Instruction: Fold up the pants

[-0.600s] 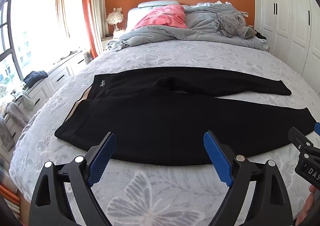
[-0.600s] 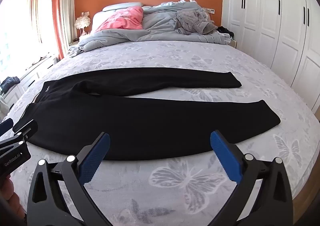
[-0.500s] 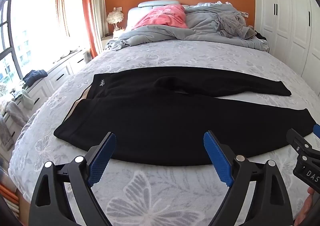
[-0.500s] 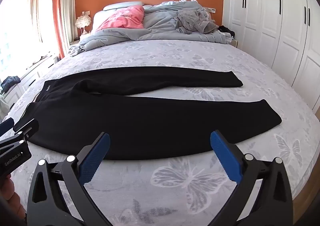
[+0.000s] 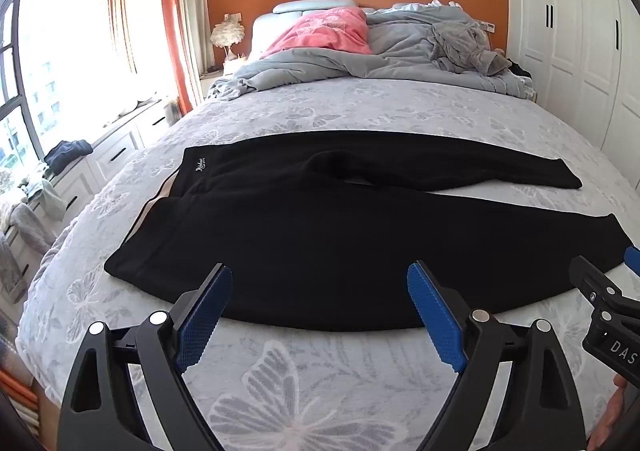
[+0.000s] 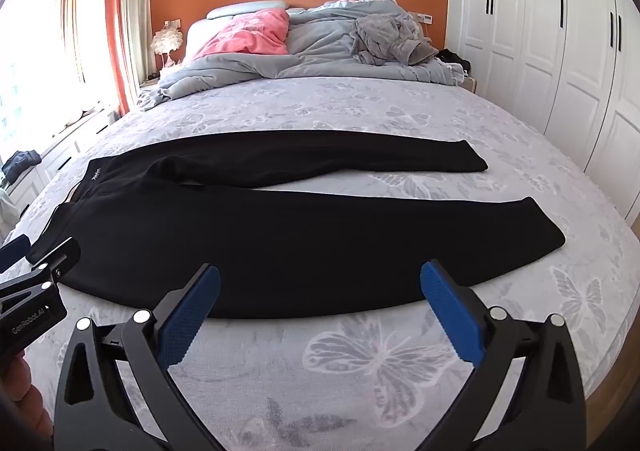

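Observation:
Black pants [image 5: 320, 235] lie flat across the bed, waistband to the left, both legs stretching right and slightly apart. They also show in the right wrist view [image 6: 312, 235]. My left gripper [image 5: 320, 307] is open and empty, hovering just over the near edge of the pants toward the waist end. My right gripper [image 6: 320, 307] is open and empty, over the near edge of the lower leg. The right gripper's body shows at the right edge of the left wrist view [image 5: 600, 303].
The bed [image 5: 320, 379] has a grey butterfly-print cover. A rumpled grey duvet [image 5: 360, 63] and pink pillow [image 5: 324, 31] lie at the head. White drawers [image 5: 100, 159] stand at left, white wardrobes [image 6: 560, 51] at right.
Both grippers have shifted slightly forward toward the pants. Both stay open and the pants have not moved.

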### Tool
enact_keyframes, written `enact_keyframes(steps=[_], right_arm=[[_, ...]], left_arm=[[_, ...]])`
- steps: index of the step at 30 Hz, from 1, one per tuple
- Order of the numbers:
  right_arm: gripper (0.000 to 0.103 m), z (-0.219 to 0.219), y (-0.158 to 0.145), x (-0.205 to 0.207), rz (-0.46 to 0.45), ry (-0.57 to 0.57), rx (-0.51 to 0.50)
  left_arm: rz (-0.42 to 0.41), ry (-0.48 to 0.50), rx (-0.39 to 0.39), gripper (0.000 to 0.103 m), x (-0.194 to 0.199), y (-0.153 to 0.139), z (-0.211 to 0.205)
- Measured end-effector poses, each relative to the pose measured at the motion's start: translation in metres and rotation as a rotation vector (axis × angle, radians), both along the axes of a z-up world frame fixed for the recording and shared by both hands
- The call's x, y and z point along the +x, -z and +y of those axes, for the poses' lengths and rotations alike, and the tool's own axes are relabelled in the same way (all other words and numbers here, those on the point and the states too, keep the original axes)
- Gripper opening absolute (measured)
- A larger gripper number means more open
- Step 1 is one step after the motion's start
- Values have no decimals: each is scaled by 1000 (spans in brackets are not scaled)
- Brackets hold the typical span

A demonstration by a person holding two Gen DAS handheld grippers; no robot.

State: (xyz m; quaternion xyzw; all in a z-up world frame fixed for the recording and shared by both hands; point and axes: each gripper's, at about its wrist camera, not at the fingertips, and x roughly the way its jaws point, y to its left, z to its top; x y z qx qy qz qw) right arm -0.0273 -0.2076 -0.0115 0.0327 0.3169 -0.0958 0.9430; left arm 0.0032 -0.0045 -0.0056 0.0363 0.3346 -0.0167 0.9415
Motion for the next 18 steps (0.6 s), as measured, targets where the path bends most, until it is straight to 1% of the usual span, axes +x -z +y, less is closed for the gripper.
enact_keyframes(steps=[18], right_arm=[[98, 0, -2, -4, -9, 3, -8]], left_arm=[[-2, -11, -7, 86, -1, -2, -1]])
